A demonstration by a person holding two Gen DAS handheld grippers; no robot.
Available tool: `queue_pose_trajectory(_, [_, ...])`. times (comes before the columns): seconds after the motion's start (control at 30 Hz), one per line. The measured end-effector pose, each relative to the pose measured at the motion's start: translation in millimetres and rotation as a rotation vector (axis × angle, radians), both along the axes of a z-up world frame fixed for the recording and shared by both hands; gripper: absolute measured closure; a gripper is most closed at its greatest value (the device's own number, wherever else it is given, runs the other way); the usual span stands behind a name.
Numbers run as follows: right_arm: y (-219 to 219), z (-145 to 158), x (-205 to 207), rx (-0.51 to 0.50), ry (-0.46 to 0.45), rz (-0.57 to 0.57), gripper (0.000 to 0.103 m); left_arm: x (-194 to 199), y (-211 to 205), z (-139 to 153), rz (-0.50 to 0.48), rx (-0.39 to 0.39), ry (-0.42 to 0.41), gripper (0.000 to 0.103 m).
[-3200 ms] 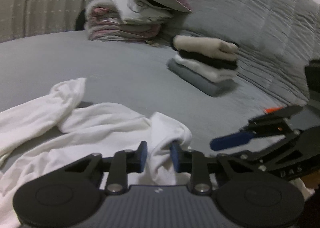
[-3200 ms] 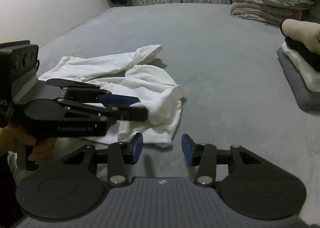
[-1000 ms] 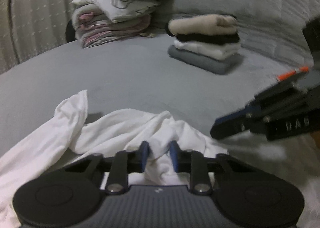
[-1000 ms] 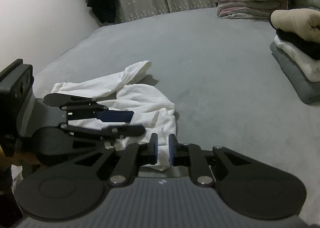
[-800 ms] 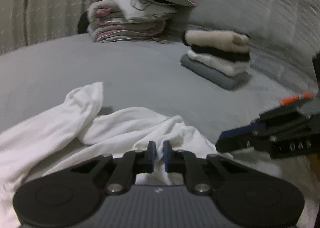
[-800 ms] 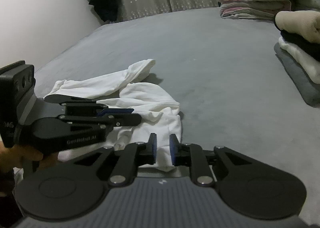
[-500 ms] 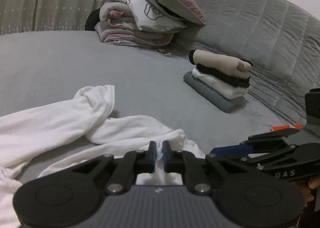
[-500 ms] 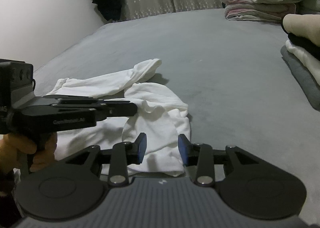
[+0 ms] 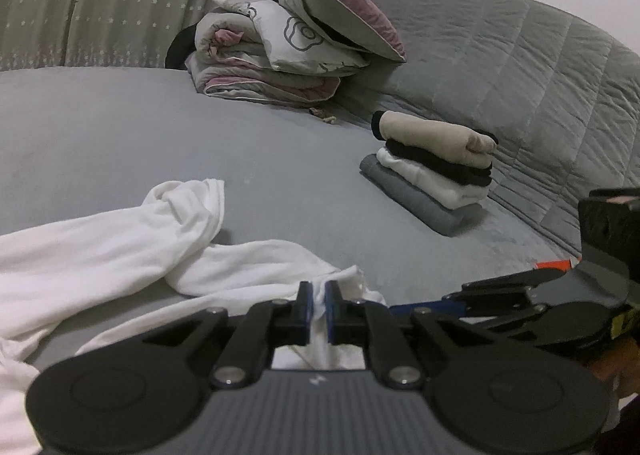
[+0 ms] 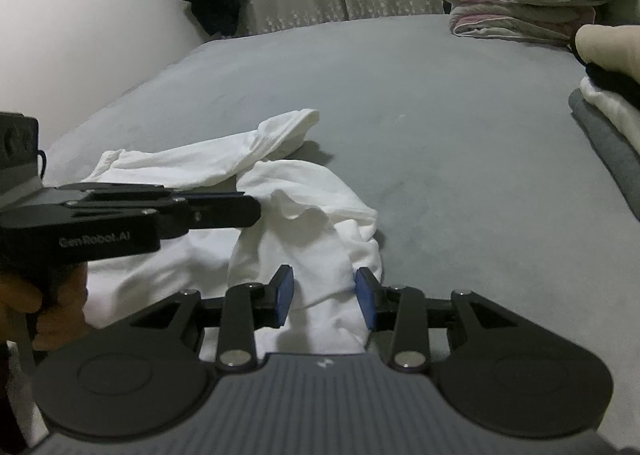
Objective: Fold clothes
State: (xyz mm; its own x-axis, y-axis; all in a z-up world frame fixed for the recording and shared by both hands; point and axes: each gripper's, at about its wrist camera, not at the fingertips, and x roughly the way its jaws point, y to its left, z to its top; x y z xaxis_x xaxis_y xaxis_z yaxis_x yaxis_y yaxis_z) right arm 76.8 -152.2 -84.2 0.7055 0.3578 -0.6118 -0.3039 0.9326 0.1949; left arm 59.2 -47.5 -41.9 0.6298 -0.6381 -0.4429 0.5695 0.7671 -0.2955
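Two grippers at shirt (image 10: 304,215): left gripper (image 9: 316,305) pinches near fold to anchor; right gripper (image 10: 325,295), jaws just closing, half-open astride hem, you ready second grip.

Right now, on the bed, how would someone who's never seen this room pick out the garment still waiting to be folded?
On the grey bed, look away from the neat stack of folded clothes by the quilted headboard. The white shirt lies spread near the front edge. It is the only crumpled, unfolded piece, one sleeve trailing.
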Motion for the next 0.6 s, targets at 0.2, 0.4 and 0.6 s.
queue_pose_trajectory(0.2, [-2, 6, -4, 0.004, -0.031, -0.016, 0.098, 3, -2, 12, 0.015, -0.051, -0.016, 0.097])
queue_pose_trajectory(0.4, [-25, 19, -14, 0.044, -0.084, -0.095, 0.099, 14, -22, 22, 0.005, -0.074, -0.026, 0.097])
queue_pose_trajectory(0.6, [-54, 25, -23, 0.079, -0.101, -0.176, 0.100, 24, -56, 28, -0.043, -0.047, -0.042, 0.097])
